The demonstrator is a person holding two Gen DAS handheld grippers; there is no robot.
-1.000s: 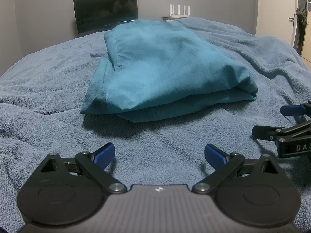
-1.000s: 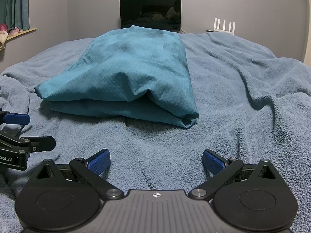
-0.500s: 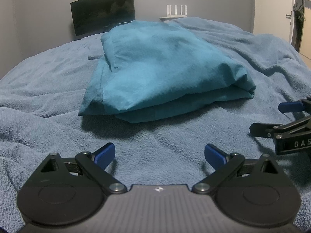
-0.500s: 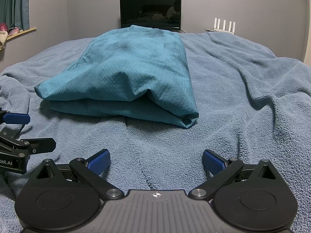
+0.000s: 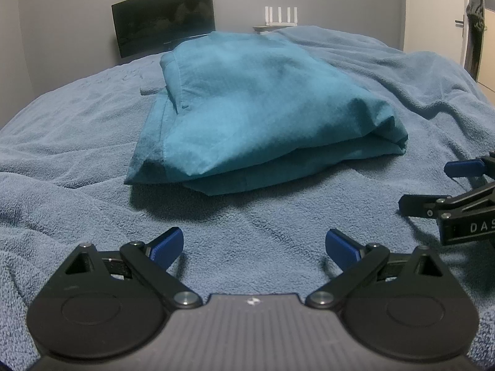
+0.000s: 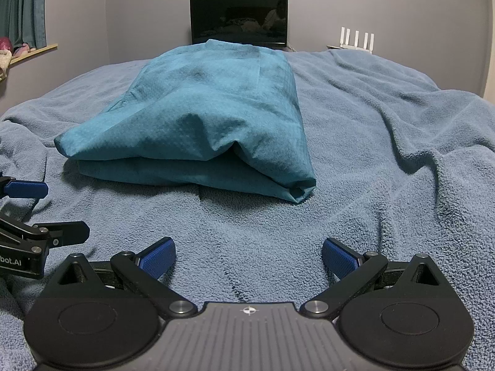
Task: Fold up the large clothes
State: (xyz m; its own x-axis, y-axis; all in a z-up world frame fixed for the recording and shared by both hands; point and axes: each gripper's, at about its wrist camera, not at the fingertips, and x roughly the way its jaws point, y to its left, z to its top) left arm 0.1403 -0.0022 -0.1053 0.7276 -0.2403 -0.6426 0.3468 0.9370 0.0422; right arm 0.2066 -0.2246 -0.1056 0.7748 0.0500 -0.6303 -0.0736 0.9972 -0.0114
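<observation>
On the blue fleece blanket (image 6: 371, 142), at twelve o'clock from both wrists, teal garment (image 6: 216, 108) lies folded into a layered bundle, untouched; left gripper (image 5: 253, 244) and right gripper (image 6: 247, 252) both spread, empty, short of it; folding looks near done.

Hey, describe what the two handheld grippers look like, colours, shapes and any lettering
Both match: the left gripper and right gripper have black scissor-style linkages with silver pivot pins, round black side discs, a ribbed grey centre plate with a small logo, and textured blue finger pads. White lettering shows on their sides, partly cut off. No cables or sleeves visible.
</observation>
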